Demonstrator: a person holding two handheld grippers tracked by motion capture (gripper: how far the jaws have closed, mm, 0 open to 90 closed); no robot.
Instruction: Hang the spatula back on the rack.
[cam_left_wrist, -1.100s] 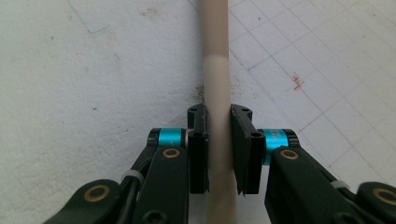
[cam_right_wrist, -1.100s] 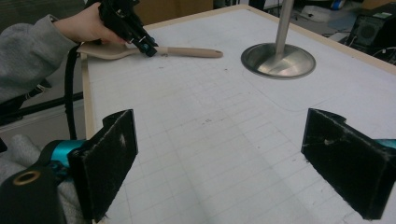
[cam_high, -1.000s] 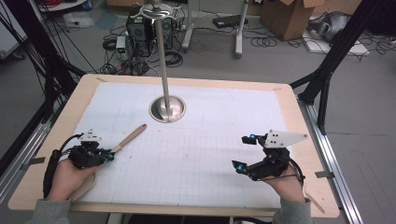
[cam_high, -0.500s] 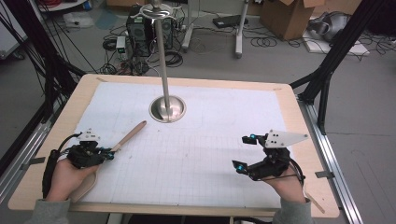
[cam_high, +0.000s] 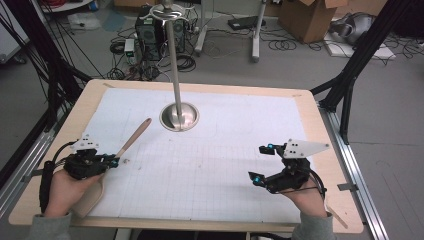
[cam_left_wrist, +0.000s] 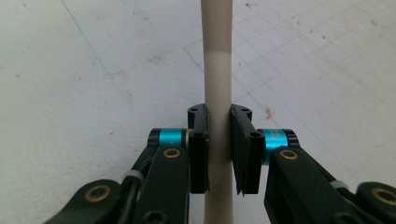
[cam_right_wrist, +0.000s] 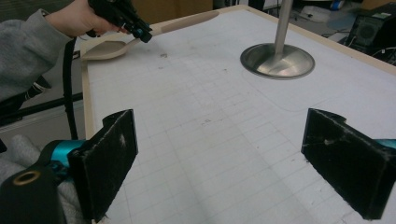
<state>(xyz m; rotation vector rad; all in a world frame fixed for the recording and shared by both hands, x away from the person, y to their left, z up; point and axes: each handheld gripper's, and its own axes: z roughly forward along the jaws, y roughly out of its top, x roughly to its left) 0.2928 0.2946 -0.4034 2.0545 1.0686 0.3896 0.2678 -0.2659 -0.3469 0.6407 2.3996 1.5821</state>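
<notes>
A long wooden spoon (cam_high: 134, 137) lies slantwise at the table's left, its handle aimed at the metal stand and its bowl (cam_high: 92, 194) beside the person's left hand. My left gripper (cam_high: 115, 161) is shut on the spoon's handle. In the left gripper view both pads press the pale handle (cam_left_wrist: 218, 70) within the left gripper (cam_left_wrist: 218, 116). My right gripper (cam_high: 259, 163) stands wide open at the right of the table, holding nothing. In the right gripper view, the right gripper (cam_right_wrist: 222, 126) faces bare mat, with the spoon (cam_right_wrist: 187, 21) and left gripper (cam_right_wrist: 140, 32) far off.
A metal stand with a round base (cam_high: 179, 117) and tall pole (cam_high: 172, 60) rises at the back middle of the white grid mat (cam_high: 225, 150); its base (cam_right_wrist: 277, 60) also appears in the right gripper view. Black frame legs flank the table. A thin wooden stick (cam_high: 339, 217) lies at the front right corner.
The spoon's handle tip has shifted a little farther from the person, and the left gripper has edged slightly left. The right gripper has not moved.
</notes>
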